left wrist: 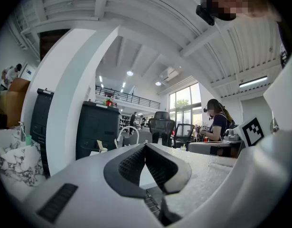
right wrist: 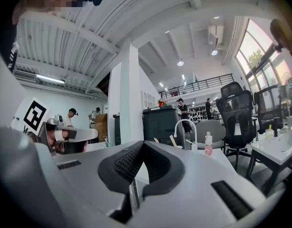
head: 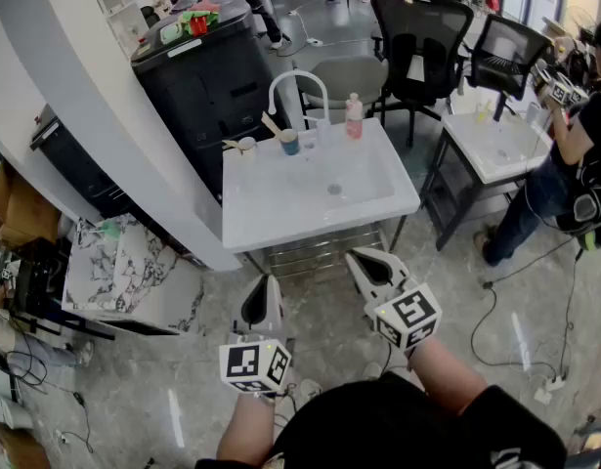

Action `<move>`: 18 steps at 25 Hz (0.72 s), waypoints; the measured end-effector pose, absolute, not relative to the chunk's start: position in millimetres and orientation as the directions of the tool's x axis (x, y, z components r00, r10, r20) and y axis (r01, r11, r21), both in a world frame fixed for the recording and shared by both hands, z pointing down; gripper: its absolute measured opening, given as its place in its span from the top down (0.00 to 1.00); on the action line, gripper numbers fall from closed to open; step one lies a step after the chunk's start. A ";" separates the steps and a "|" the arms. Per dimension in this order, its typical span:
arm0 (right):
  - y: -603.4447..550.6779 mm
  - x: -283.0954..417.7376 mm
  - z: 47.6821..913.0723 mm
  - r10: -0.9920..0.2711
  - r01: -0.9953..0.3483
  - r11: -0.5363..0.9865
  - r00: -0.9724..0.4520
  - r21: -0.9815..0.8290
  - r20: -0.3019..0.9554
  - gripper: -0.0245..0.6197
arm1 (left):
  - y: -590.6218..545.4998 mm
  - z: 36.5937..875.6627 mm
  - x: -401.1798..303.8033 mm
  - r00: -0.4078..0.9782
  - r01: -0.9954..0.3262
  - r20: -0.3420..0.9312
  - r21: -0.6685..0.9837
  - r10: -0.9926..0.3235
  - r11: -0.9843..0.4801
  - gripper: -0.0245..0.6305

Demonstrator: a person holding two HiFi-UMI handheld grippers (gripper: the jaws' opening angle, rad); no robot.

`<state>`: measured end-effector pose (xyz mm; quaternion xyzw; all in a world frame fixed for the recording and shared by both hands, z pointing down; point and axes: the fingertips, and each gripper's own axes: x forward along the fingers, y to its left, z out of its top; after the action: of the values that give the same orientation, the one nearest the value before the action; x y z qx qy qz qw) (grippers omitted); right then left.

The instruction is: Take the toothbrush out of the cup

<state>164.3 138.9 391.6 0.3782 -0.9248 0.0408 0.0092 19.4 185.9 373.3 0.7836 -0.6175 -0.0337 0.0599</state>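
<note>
Head view shows the task not yet begun: the toothbrush (head: 272, 125) stands in the blue cup (head: 289, 144), its pale handle leaning out towards the far left corner of the white tabletop (head: 280, 213). The cup sits at the far edge, left of the middle, just beside the foot of the arched faucet (head: 298, 84). A smaller pale cup (head: 246, 146) is near it on the left and a pink bottle (head: 354, 116) stands further right along the same edge. Nothing has been lifted or touched, so as far as the pictures show the whole job is left: reach across the tabletop, close on the handle, and draw the brush up and clear of the cup. The left tool (head: 265, 281) and the right tool (head: 362, 258) both hang short of the near edge, over the floor, well apart from the cup and pointing level towards it. The left gripper view has the dark ribbed pads of its tool meeting at the tips with nothing between them. The right gripper view gives the same: jaws together and empty, the faucet and bottle small in the distance beyond them. Either tool would have to spread its jaws before it can take the handle
</note>
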 end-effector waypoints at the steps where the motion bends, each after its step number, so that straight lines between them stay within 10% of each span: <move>1: 139.1 164.8 391.1 -0.699 -0.700 0.711 -0.714 -0.068 0.047 0.97 | 186.1 372.9 19.6 0.234 -0.964 0.021 0.135 -0.972 -0.229 0.96; 18: 134.4 180.3 385.3 -0.683 -0.681 0.727 -0.730 -0.088 0.004 0.96 | 184.5 370.3 32.2 0.196 -0.973 0.006 0.124 -0.981 -0.193 0.96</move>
<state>180.3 134.4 385.3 0.3669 -0.9292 0.0417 -0.0141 32.2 184.5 370.3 0.7716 -0.6331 -0.0368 0.0499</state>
